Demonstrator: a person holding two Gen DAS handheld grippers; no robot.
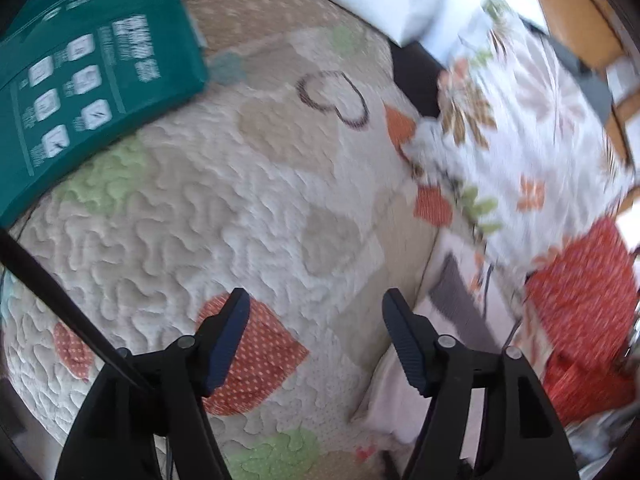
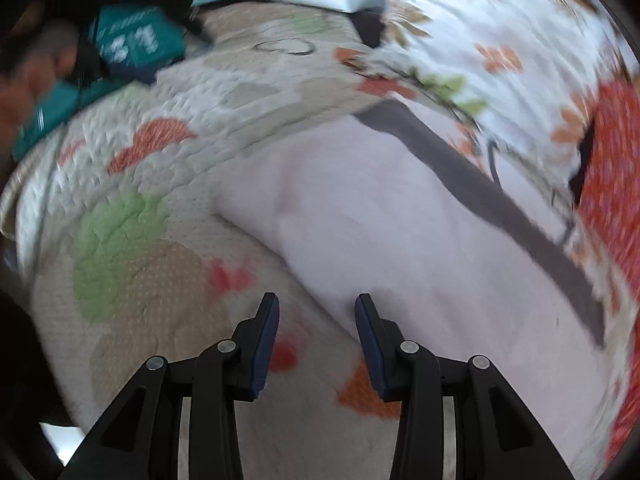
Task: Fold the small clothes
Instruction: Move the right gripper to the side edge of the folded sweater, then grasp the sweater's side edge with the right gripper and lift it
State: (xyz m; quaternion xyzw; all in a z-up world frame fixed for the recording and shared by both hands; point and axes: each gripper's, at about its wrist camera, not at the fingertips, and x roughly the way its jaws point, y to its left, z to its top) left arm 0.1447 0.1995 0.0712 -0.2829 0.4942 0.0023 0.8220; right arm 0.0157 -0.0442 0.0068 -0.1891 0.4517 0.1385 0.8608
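Quilt (image 1: 224, 200): patchwork hearts, spread beneath everything.
Floral cloth (image 2: 500, 40): far right.
Pale garment (image 2: 380, 220): grey-banded, lying on quilt, right.
Teal package (image 1: 80, 80): far left.
Left gripper (image 1: 316, 340): spread, empty.
Right gripper (image 2: 317, 340): spread at garment's near edge.

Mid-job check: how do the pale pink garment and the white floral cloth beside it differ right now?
The pale pink garment is plain apart from a dark grey band along one edge; the white floral cloth is printed with orange flowers and green leaves. The pink garment lies nearest the right gripper, which is open with one finger over its corner; the floral cloth sits farther off. Both rest on the quilted bedspread, and neither is gripped.
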